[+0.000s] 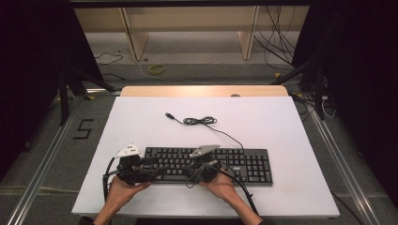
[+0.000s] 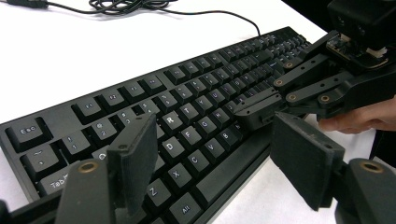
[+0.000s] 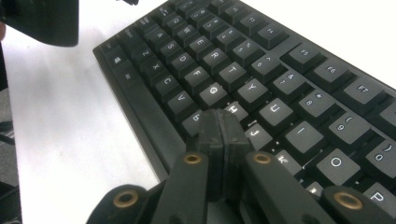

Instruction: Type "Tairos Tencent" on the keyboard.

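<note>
A black keyboard (image 1: 234, 161) lies across the near half of the white table, and its keys show close up in the left gripper view (image 2: 187, 116) and the right gripper view (image 3: 280, 84). My left gripper (image 1: 157, 169) is at the keyboard's left end; its jaws stand wide open (image 2: 215, 154) above the lower left keys, holding nothing. My right gripper (image 1: 186, 167) reaches in from the right, over the keyboard's middle. Its jaws are shut together (image 3: 223, 122), tips just over the keys around H and B, and the same shut tip (image 2: 254, 109) hovers there. Whether it touches a key I cannot tell.
The keyboard's black cable (image 1: 202, 121) runs back in a loose coil to a USB plug (image 1: 169, 115) on the white tabletop (image 1: 291, 187). Beyond the table's far wooden edge (image 1: 202, 90) are a floor with loose wires and a shelf frame.
</note>
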`<state>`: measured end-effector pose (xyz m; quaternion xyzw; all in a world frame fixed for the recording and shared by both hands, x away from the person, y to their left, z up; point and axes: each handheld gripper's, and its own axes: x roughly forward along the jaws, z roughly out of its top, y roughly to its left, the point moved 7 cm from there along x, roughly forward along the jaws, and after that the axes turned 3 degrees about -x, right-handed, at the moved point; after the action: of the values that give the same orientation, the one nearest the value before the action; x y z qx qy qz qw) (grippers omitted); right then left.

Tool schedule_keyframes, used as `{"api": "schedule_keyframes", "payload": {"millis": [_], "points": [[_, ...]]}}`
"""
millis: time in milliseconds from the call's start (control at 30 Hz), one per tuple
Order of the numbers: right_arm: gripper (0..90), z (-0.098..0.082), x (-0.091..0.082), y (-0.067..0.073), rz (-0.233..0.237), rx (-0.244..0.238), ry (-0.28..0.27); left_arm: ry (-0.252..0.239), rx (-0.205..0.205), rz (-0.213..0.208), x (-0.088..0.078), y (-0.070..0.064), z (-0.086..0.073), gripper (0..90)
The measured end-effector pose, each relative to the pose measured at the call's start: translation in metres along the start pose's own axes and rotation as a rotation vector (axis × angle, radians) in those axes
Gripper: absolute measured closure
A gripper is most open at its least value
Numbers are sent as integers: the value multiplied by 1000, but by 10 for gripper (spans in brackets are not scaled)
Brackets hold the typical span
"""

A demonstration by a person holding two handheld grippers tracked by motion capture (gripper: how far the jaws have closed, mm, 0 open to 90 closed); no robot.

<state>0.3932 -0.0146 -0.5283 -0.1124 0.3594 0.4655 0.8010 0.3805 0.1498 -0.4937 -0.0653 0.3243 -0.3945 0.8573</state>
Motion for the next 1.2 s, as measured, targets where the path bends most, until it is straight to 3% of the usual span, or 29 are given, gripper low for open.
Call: {"api": "schedule_keyframes", "payload": {"millis": [400,567,800,1200], "points": [[898,-1,0,0,2,3,-1,3,-9,12,1,6,0,324],[840,5,-11,-2,-2,17,-49,14,-5,13,4,7,-1,342],[683,8,-29,-5,20,38,-117,36,14,16,8,5,-2,399],[550,7,-49,-6,30,59,-170,61,32,7,13,2,-2,477]]}}
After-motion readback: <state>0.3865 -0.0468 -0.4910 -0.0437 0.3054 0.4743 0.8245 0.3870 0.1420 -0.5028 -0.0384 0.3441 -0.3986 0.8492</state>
